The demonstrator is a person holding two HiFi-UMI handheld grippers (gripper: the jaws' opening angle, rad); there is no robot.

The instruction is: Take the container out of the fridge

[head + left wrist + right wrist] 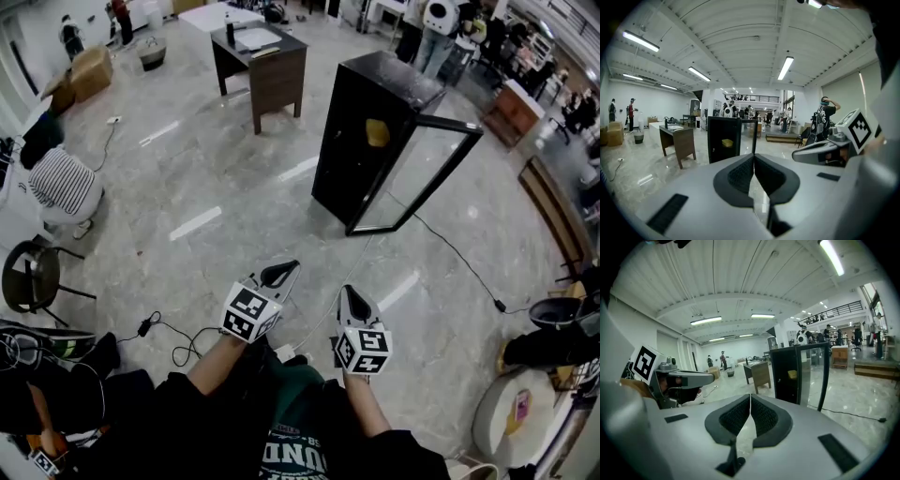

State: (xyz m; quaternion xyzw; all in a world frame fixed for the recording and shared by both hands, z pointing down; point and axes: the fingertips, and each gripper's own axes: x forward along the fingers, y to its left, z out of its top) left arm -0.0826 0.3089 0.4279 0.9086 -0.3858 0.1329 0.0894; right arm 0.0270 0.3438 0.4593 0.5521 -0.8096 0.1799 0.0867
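A small black fridge (370, 131) stands on the floor ahead with its glass door (427, 173) swung open to the right. A yellow container (377, 133) sits inside on a shelf; it also shows as the container (727, 143) and the container (792, 374) in the gripper views. My left gripper (285, 272) and right gripper (351, 296) are held side by side near my body, well short of the fridge. Both are shut with nothing between their jaws: the left gripper (753, 157) and right gripper (750, 397) show tips touching.
A dark wooden desk (261, 58) stands left of the fridge. A cable (459, 258) runs from the fridge across the marble floor to the right. A striped stool (61, 183) and a black chair (28, 277) are at the left. People stand in the far background.
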